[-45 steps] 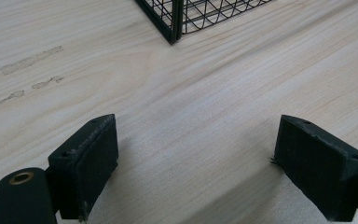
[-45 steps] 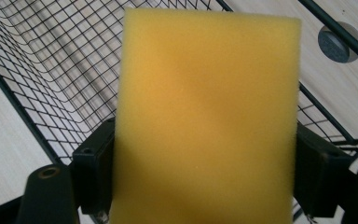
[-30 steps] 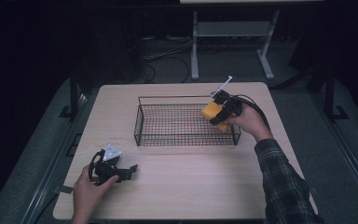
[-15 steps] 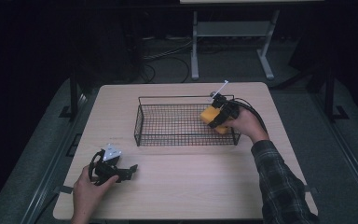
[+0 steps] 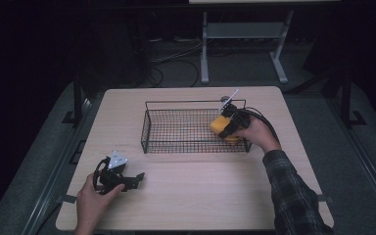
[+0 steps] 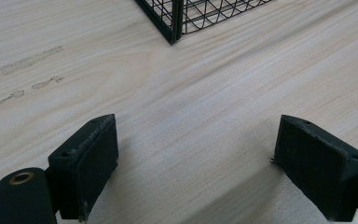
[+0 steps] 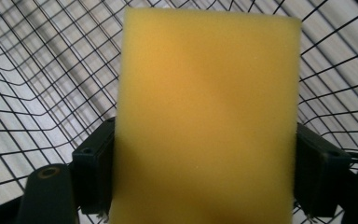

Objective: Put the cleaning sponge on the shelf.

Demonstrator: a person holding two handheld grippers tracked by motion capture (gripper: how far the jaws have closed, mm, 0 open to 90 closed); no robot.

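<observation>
A yellow sponge (image 5: pixel 220 125) (image 7: pixel 205 121) sits between the jaws of my right gripper (image 5: pixel 228 128) (image 7: pixel 205 182), which is shut on it and holds it low inside the right end of the black wire basket (image 5: pixel 176 146) (image 7: pixel 37 70). My left gripper (image 5: pixel 133 179) (image 6: pixel 196 168) rests low over the bare tabletop at the front left, its jaws open with nothing between them. In the left gripper view a near corner of the basket (image 6: pixel 172 23) shows ahead of the jaws.
The light wooden table (image 5: pixel 196 205) carries the basket in its middle. Beyond the far edge stand a metal stand (image 5: pixel 240 34) and cables on a dark floor. Bare wood lies between the basket and the front edge.
My right gripper has sunk with the sponge from above the basket's right rim down into the basket. The left gripper has kept still.
</observation>
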